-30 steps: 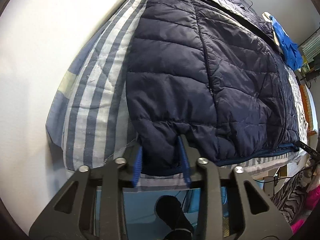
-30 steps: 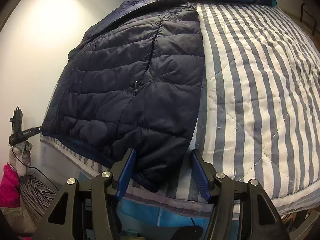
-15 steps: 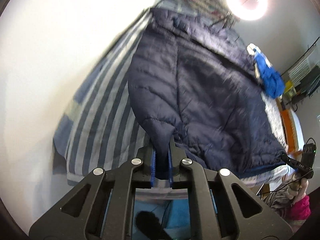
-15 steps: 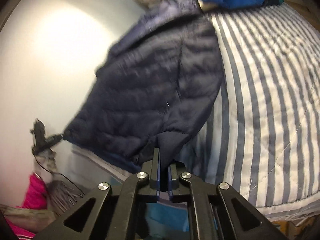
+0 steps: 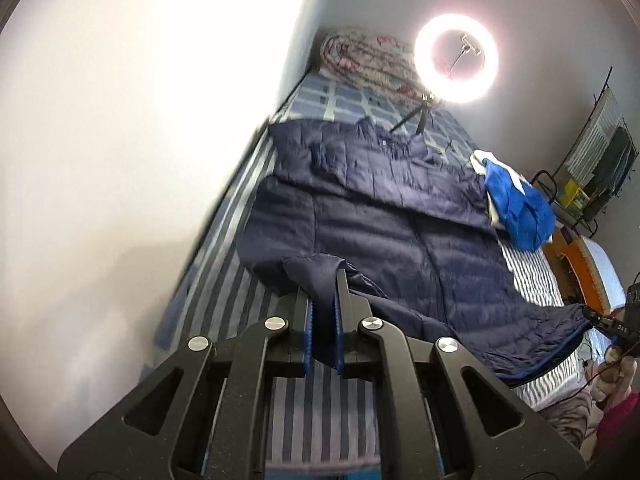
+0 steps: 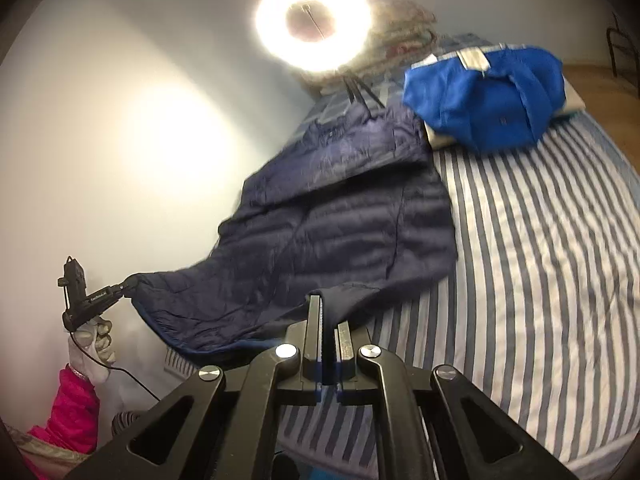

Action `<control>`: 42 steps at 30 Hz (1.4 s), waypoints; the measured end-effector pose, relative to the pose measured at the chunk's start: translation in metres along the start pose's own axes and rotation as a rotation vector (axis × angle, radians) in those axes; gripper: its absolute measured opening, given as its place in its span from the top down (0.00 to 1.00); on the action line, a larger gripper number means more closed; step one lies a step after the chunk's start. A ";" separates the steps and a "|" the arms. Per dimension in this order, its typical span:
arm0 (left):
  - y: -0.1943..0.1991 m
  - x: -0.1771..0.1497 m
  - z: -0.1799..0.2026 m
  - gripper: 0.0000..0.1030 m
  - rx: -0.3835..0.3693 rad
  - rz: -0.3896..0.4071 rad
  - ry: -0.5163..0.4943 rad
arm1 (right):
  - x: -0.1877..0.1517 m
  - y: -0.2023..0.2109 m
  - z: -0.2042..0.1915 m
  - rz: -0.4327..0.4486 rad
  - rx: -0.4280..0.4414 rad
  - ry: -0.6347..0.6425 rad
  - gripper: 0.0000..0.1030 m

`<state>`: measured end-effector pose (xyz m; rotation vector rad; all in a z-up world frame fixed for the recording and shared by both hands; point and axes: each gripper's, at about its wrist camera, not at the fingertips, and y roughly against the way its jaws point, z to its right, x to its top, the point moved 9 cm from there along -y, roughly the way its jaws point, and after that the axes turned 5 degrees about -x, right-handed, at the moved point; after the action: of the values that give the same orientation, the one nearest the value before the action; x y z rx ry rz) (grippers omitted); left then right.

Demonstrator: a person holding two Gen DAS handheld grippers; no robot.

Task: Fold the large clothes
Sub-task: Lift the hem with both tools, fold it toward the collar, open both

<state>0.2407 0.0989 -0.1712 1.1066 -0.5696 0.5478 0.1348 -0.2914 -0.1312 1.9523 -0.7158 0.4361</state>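
One navy jacket (image 5: 400, 240), its hem clamped by two hand-held grippers, left (image 5: 323, 304) and right (image 6: 328, 320).

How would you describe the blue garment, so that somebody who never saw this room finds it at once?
Start from the striped bed and look toward the ring light at its far end. There, beside the collar end of the navy jacket, lies the blue garment, bunched on something pale. Its bright royal blue and smooth, unquilted cloth set it apart from the dark quilted jacket.
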 end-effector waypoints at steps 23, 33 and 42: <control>-0.141 0.180 0.010 0.95 0.068 0.063 -0.042 | 0.199 -0.102 0.033 0.107 -0.174 0.062 0.99; -0.266 0.182 -0.012 0.95 0.163 -0.086 -0.078 | 0.221 -0.215 0.082 -0.004 -0.321 0.057 0.99; -0.335 0.151 -0.036 0.94 0.186 -0.191 -0.059 | 0.204 -0.276 0.121 -0.095 -0.408 0.064 0.99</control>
<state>0.5789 0.0345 -0.3045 1.3413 -0.4638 0.4086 0.4695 -0.3625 -0.2565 1.5738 -0.6137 0.2677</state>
